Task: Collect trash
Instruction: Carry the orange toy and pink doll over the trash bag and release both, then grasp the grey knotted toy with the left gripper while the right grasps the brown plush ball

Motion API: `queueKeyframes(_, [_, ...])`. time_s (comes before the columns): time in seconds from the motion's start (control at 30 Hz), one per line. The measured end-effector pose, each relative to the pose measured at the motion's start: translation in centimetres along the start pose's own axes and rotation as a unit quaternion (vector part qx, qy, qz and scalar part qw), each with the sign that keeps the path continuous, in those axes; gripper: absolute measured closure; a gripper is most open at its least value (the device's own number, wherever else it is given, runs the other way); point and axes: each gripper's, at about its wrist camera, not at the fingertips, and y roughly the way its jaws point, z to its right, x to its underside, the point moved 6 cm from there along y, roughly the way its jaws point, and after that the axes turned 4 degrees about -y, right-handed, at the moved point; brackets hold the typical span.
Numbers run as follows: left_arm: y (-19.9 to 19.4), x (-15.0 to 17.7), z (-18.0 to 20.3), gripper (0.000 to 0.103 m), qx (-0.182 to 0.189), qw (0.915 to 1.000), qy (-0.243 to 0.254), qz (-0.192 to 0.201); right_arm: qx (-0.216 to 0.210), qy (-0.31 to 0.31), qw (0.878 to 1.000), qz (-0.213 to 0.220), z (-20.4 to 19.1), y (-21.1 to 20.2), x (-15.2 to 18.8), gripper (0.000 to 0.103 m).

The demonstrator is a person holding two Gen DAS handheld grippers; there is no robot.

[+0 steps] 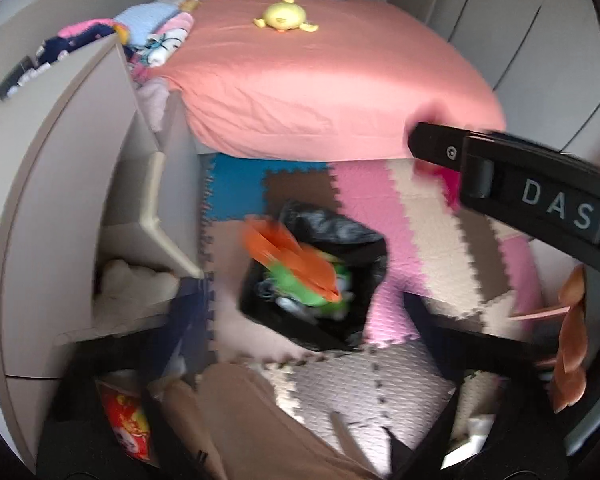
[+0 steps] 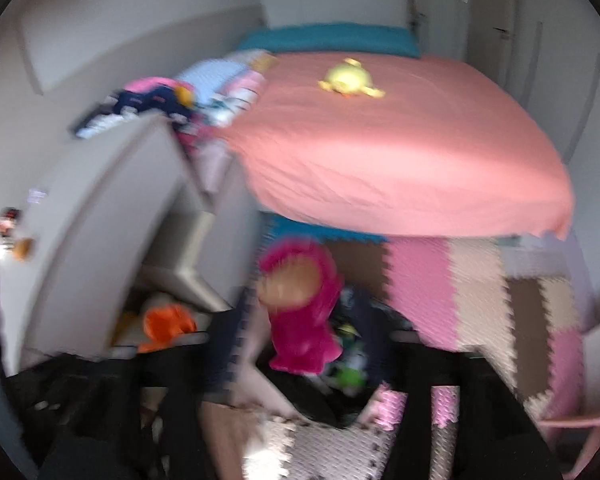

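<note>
- Left wrist view: a black trash bag (image 1: 316,276) sits open on the foam floor mat (image 1: 420,232) at frame centre, below the pink bed (image 1: 332,80).
- An orange wrapper (image 1: 292,256), motion-blurred, lies at the bag's mouth over green trash (image 1: 300,284) inside.
- The right claw (image 1: 432,148) enters from the right edge with something pink under its tip; I cannot tell how wide it is.
- The left claw's fingers (image 1: 168,344) are dark blurs at lower left and lower right, spread apart, nothing between them.
- Right wrist view: a magenta plush item (image 2: 304,312) is at centre, just above the bag (image 2: 348,360); blur hides whether it is gripped.
- A yellow plush toy (image 1: 286,16) rests on the bed, upper centre.
- A grey cabinet (image 1: 60,184) stands at left.
</note>
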Motion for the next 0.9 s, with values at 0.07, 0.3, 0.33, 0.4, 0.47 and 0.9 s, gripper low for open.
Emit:
queueKeyframes(0.07, [0.6, 0.0, -0.2, 0.006, -0.018, 0.9998, 0.006, 0.003, 0.032, 0.005, 0.999, 0.002, 1.1, 0.4, 0.5, 0.017])
queueKeyframes(0.3, [1.8, -0.1, -1.5, 0.006, -0.021, 0.9996, -0.016, -0.013, 0.02, 0.029, 0.999, 0.004, 2.9, 1.0, 1.2, 0.017])
queueKeyframes(0.33, [1.7, -0.2, -1.6, 0.006, -0.023, 0.9996, -0.015, -0.012, 0.018, 0.031, 0.999, 0.004, 3.0, 0.9, 1.2, 0.017])
queueKeyframes(0.4, [1.6, -0.1, -1.5, 0.006, -0.021, 0.9996, -0.013, -0.01, 0.015, 0.031, 0.999, 0.004, 2.8, 0.8, 1.1, 0.017])
queueKeyframes(0.47, [1.3, -0.1, -1.5, 0.006, -0.022, 0.9997, -0.012, -0.007, 0.012, 0.03, 0.999, 0.006, 2.6, 0.5, 0.8, 0.017])
queueKeyframes(0.9, [-4.4, -1.9, -8.2, 0.006, -0.047, 0.9961, -0.058, 0.047, -0.066, -0.019, 0.996, 0.051, -5.6, -2.6, -2.9, 0.017])
